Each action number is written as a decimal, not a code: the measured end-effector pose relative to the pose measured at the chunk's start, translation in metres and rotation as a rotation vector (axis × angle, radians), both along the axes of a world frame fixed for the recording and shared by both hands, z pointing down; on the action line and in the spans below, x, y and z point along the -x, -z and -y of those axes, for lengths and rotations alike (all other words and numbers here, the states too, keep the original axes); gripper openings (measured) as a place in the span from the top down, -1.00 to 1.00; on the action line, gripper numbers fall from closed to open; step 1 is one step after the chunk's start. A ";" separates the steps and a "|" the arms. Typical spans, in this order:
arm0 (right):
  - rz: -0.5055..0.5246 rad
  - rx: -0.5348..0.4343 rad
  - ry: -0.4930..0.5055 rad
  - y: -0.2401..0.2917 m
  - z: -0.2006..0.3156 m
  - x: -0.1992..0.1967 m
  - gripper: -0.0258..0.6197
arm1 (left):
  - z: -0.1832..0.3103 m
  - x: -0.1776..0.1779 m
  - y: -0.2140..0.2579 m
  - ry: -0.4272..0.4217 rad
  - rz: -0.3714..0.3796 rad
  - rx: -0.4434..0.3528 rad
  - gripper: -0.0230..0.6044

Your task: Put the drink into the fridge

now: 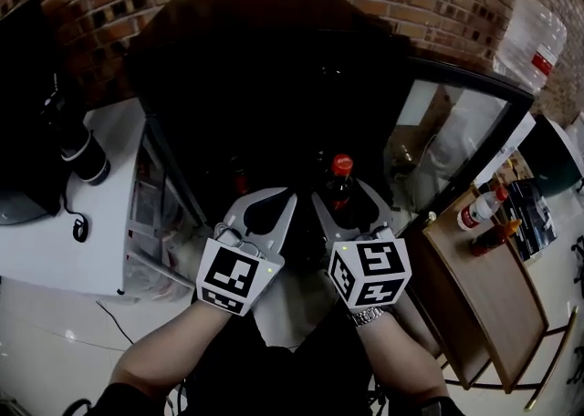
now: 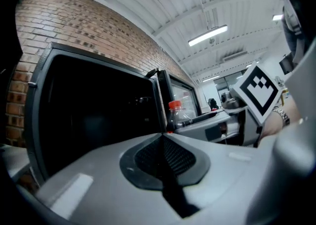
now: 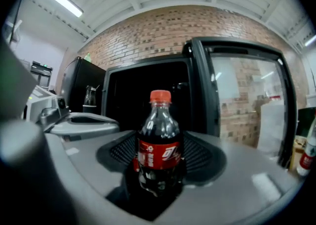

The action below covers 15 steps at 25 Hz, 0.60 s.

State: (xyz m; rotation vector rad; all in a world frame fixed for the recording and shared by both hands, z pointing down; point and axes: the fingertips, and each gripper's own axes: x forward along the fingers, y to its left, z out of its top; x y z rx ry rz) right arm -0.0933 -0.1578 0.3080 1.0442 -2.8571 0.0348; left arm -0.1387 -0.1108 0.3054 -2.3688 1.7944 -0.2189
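Note:
A dark cola bottle (image 3: 159, 145) with a red cap and red label stands upright between the jaws of my right gripper (image 3: 160, 172), which is shut on its lower body. In the head view the bottle (image 1: 340, 184) and right gripper (image 1: 342, 202) are just in front of the open fridge (image 1: 274, 86), whose inside is dark. My left gripper (image 1: 266, 202) is beside it on the left, shut with nothing in it. In the left gripper view its black pads (image 2: 163, 157) meet, and the bottle (image 2: 176, 116) shows beyond them to the right.
The fridge's glass door (image 1: 456, 136) stands swung open to the right. A wooden table (image 1: 493, 286) at the right carries bottles (image 1: 479, 209). A white counter (image 1: 64, 232) with a black appliance (image 1: 78, 145) is on the left. A water jug (image 1: 534, 40) stands at the back right.

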 end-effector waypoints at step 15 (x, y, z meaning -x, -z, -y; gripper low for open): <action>-0.011 0.018 0.242 -0.025 0.010 0.147 0.06 | -0.007 0.114 -0.014 0.217 -0.013 0.029 0.91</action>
